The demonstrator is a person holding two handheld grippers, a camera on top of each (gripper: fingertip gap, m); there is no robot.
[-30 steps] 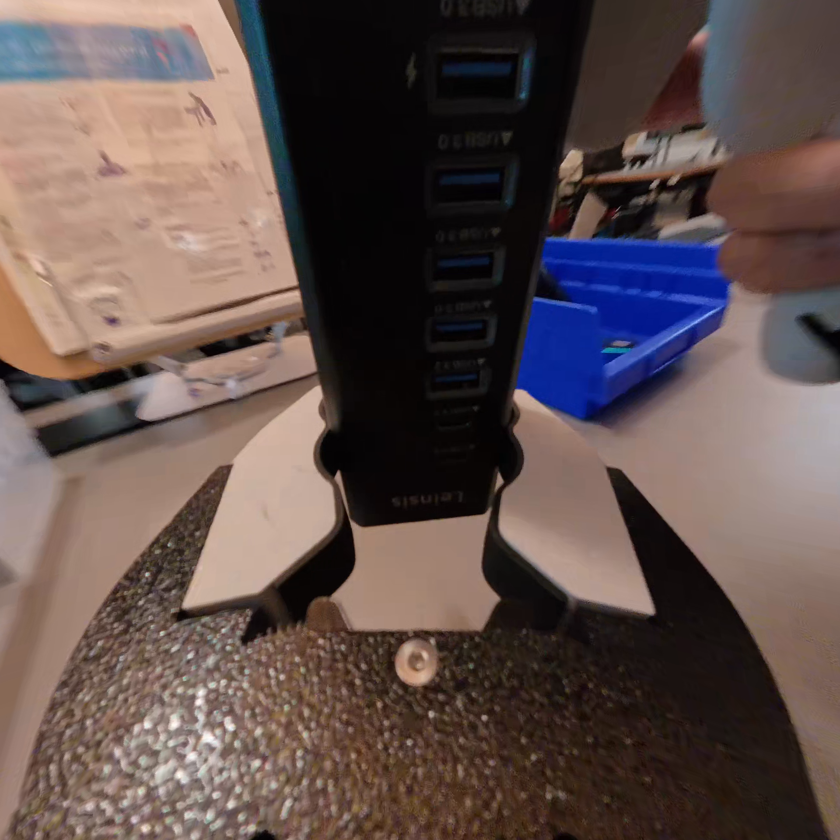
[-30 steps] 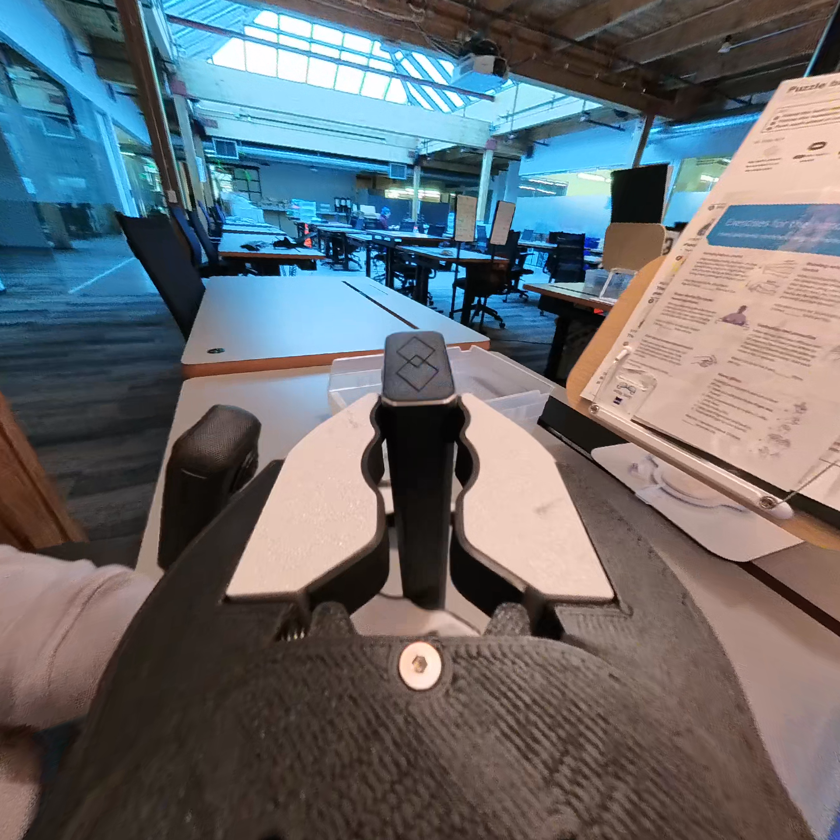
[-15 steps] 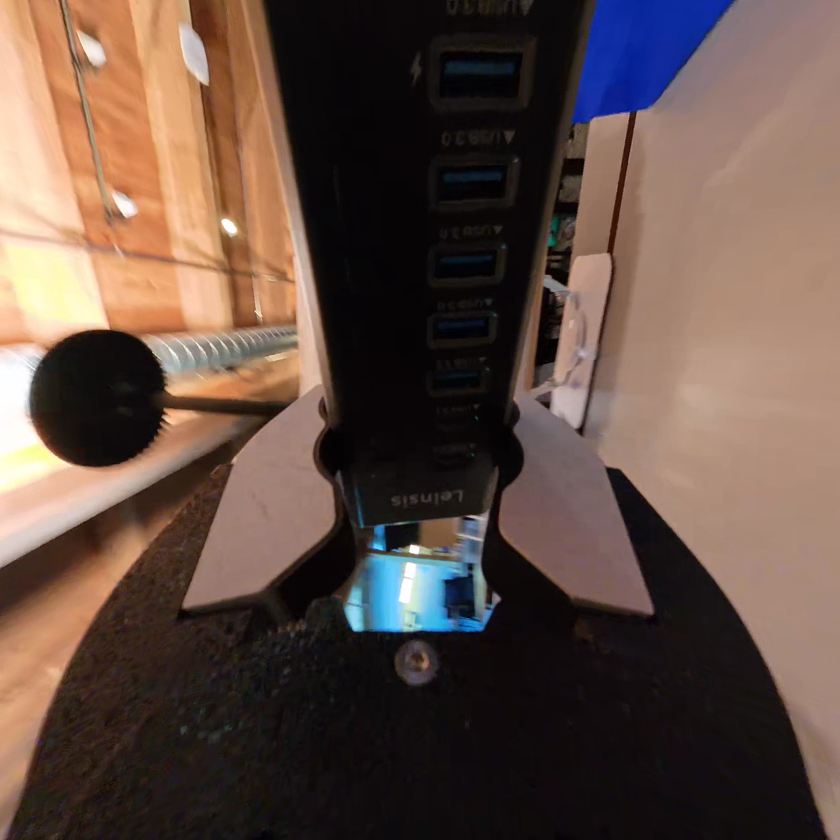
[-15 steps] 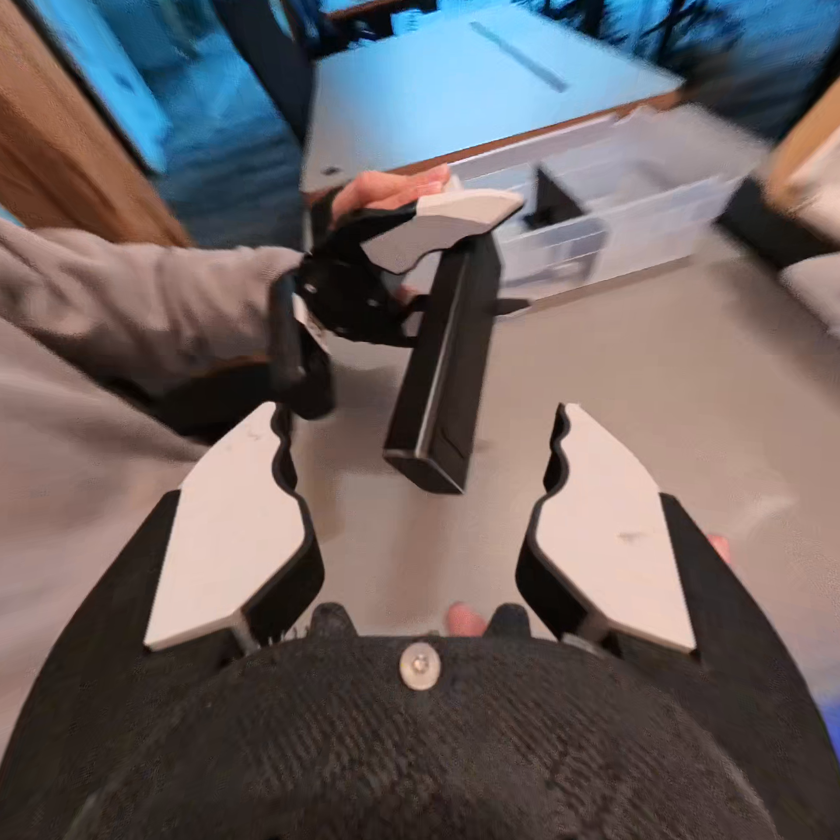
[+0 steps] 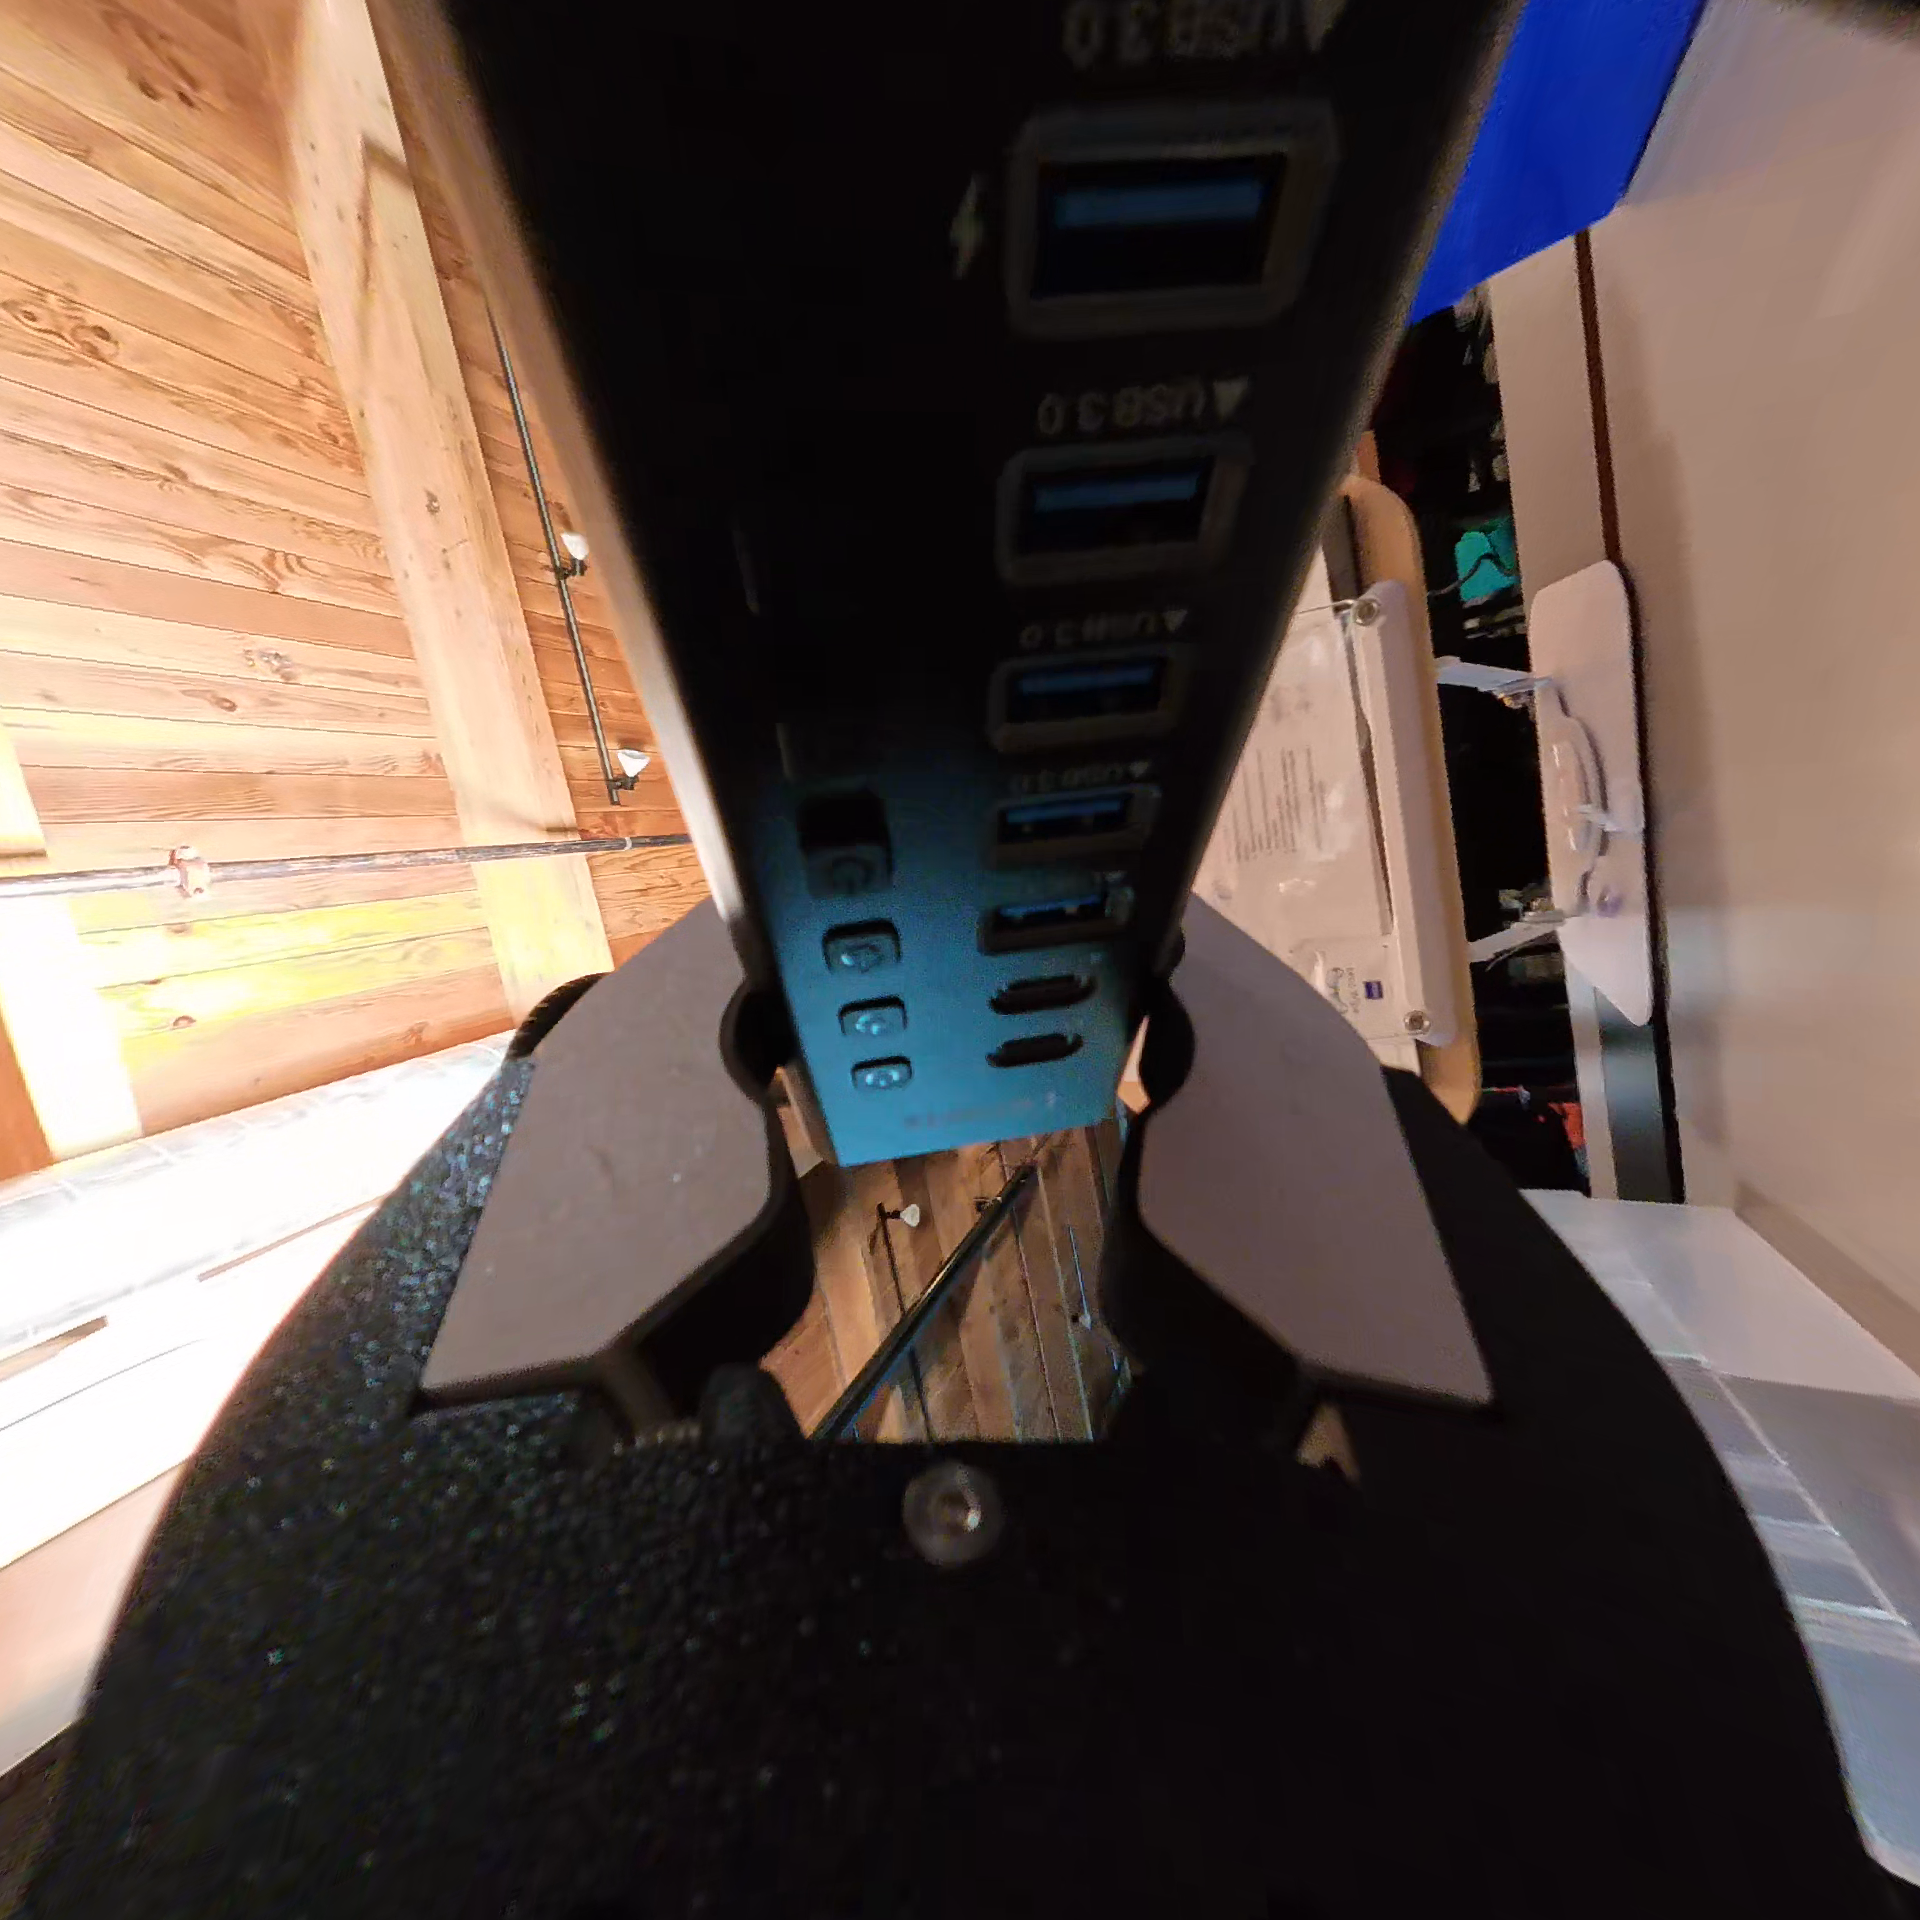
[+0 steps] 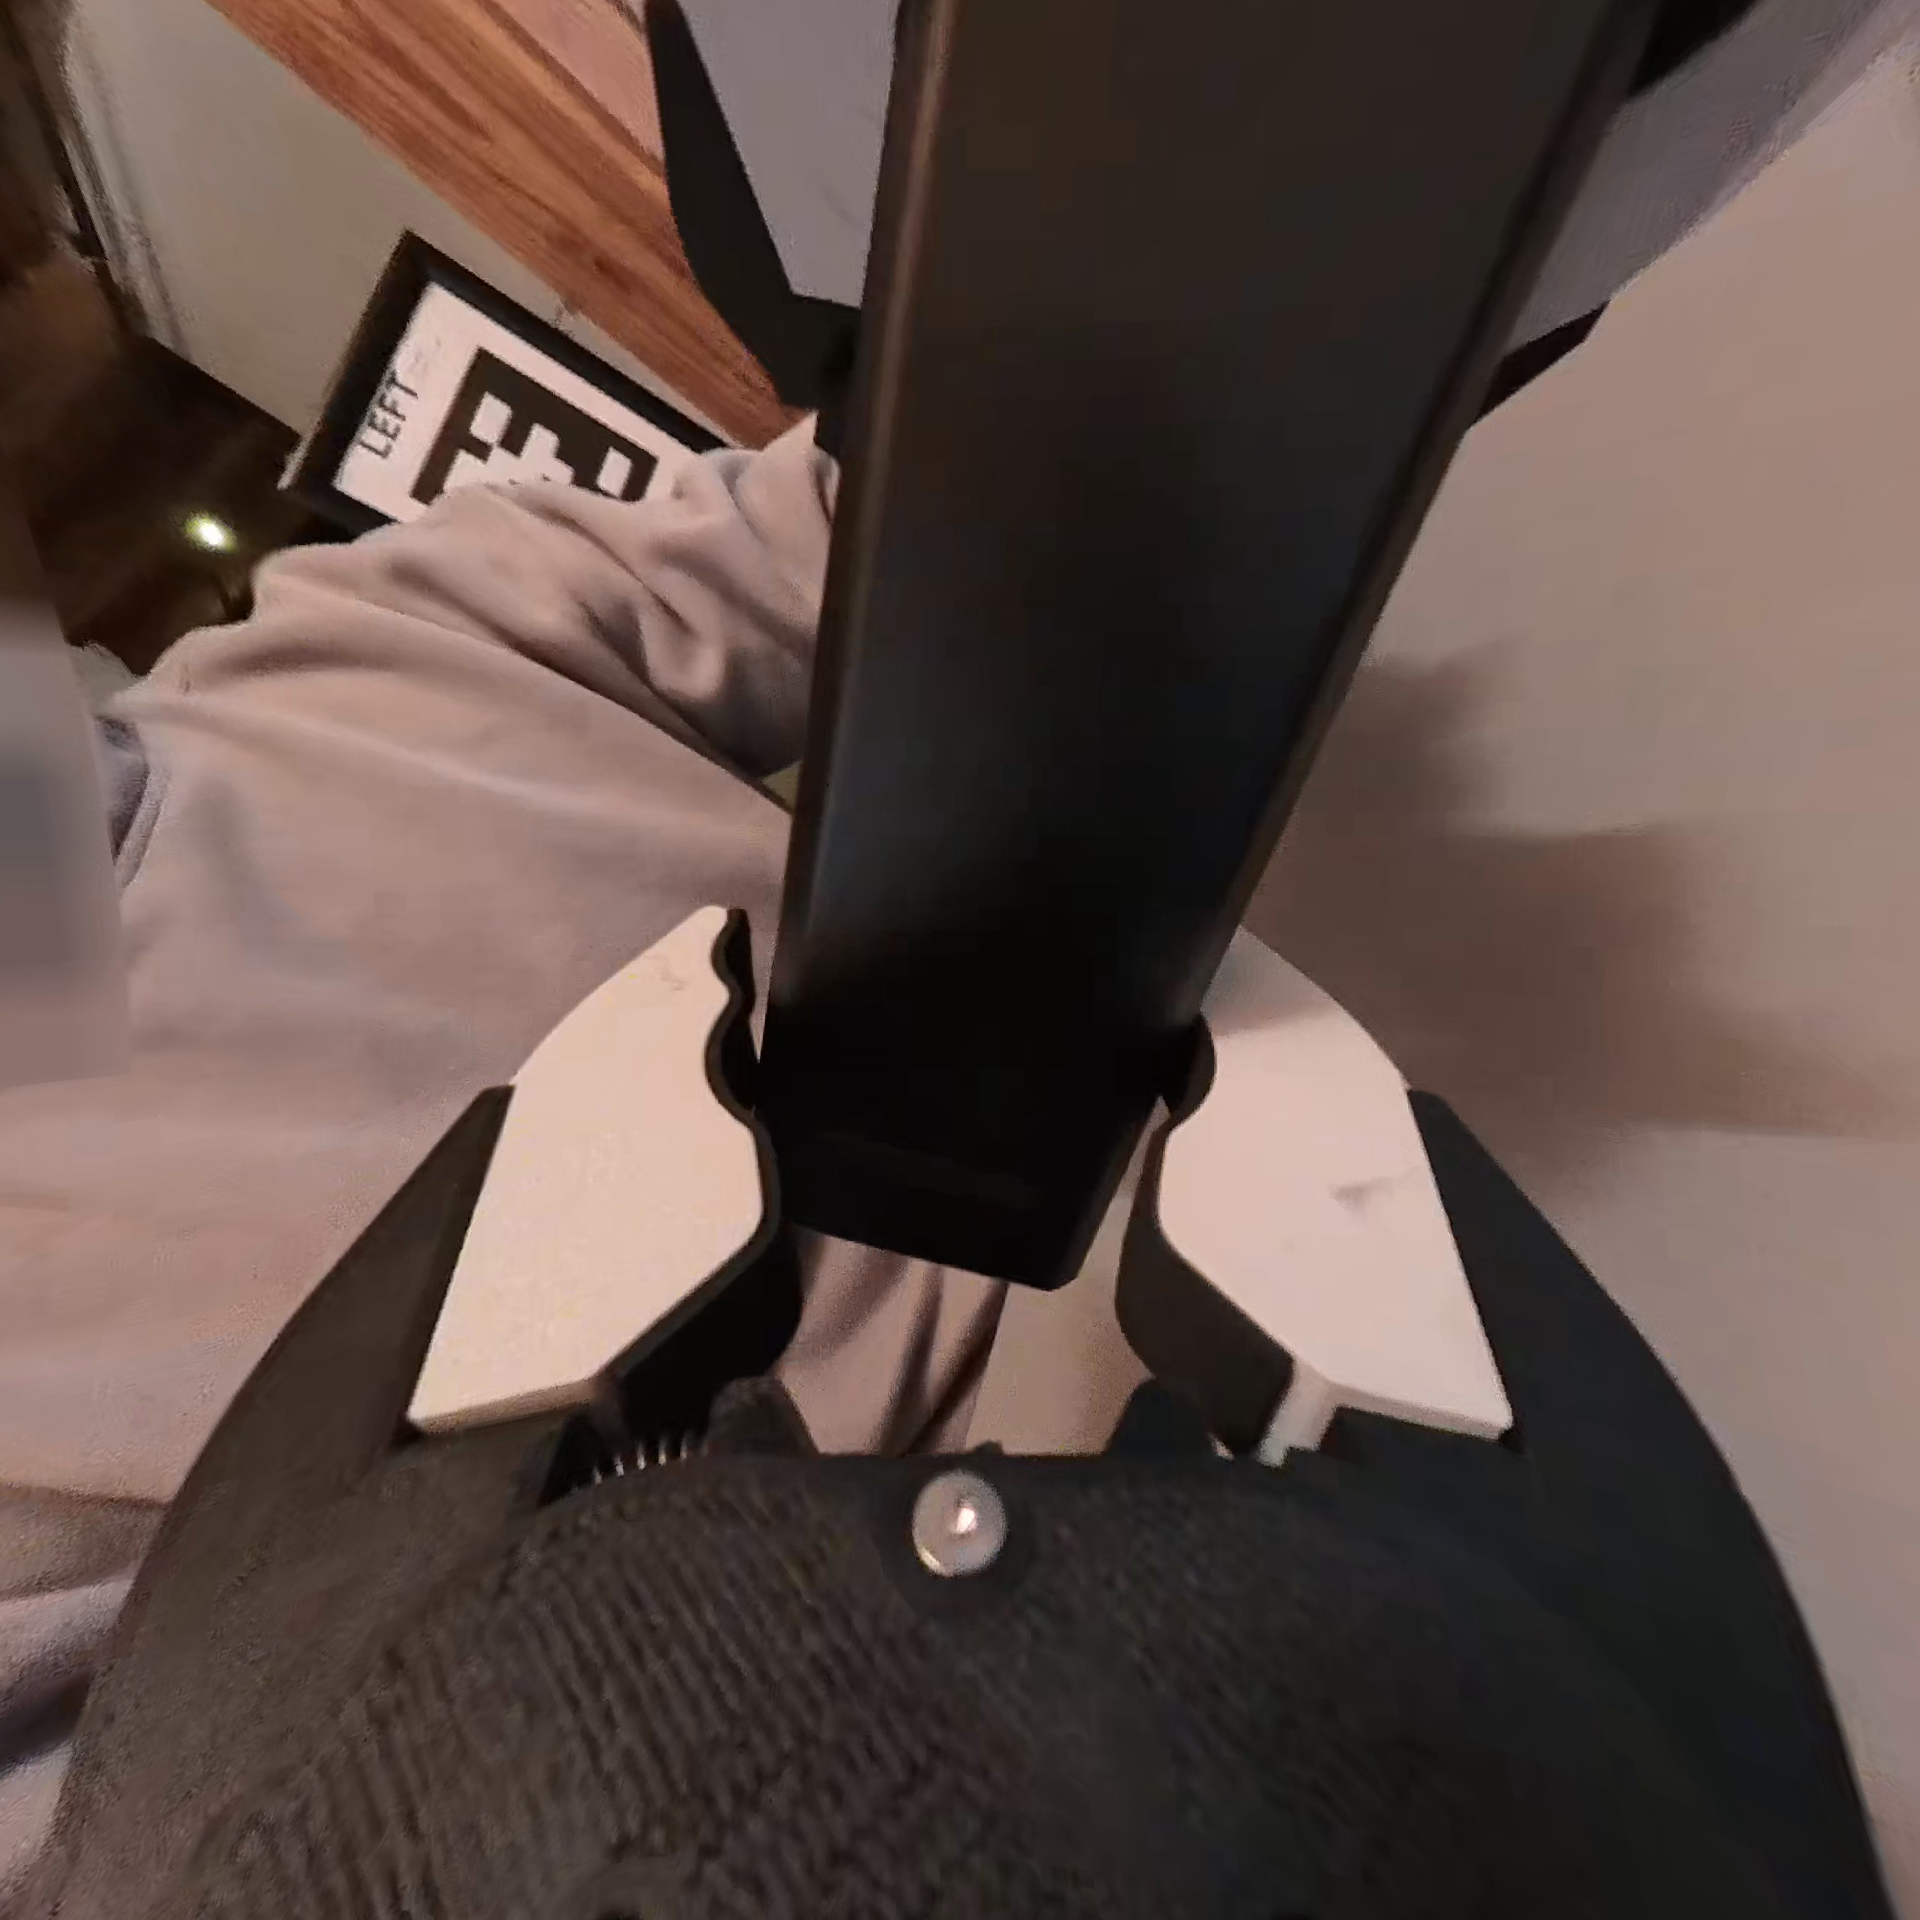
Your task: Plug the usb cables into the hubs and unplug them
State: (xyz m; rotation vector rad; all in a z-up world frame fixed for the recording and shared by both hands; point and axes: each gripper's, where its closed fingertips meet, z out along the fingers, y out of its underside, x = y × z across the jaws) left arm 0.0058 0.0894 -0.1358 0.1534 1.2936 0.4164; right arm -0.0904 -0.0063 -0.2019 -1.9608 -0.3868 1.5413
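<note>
A long black USB hub (image 5: pixel 935 520) with a row of blue ports and several small buttons faces the left wrist camera. My left gripper (image 5: pixel 956 997) is shut on its near end and holds it in the air, and the view is rolled sideways. The hub's far end runs out of frame. In the right wrist view the same hub (image 6: pixel 1091 520) shows its plain dark side. My right gripper (image 6: pixel 977 1039) is shut on that end, with both white fingers (image 6: pixel 582 1195) against its sides. No USB cable is in view.
A grey sleeve (image 6: pixel 416 779) and a black-and-white marker tag (image 6: pixel 499 416) lie behind the hub. A wooden wall (image 5: pixel 208 520), a blue bin (image 5: pixel 1538 156), a document stand (image 5: pixel 1340 810), the white table (image 5: pixel 1787 727) and a clear plastic box (image 5: pixel 1766 1455) surround it.
My right gripper, open half a second ago in front of the hub, has closed on its free end. My left gripper kept its hold and tilted the hub slightly.
</note>
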